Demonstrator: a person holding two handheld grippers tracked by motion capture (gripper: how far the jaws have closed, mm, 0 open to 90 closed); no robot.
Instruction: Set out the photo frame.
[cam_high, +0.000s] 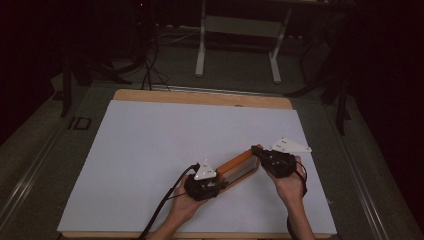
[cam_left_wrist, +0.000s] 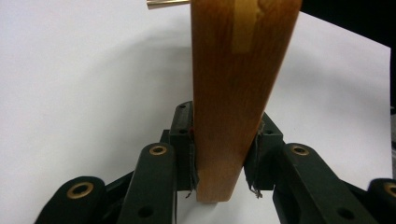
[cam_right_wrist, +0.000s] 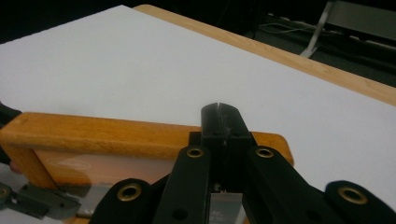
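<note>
Two grippers hold the orange-brown rectangular wooden frame (cam_high: 239, 167): left gripper (cam_left_wrist: 219, 158) jaws clamp one end, right gripper (cam_right_wrist: 219, 135) jaws pinch its far rail; uneven pulling could twist it loose above the desk (cam_high: 150, 150).

Wooden surface (cam_high: 200, 96), bare timber strip visible along its 12 o'clock edge. A white sheet (cam_high: 165, 150) covers nearly all of it. Toward 4 o'clock on the sheet: a wooden frame (cam_high: 239, 168), lying aslant, far end toward 2 o'clock. Grey floor (cam_high: 45, 150) surrounds.

Both forearms reach forward, left hand-held gripper (cam_high: 220, 184) partly closed, right hand-held gripper (cam_high: 256, 149) with jaws pressed together.
</note>
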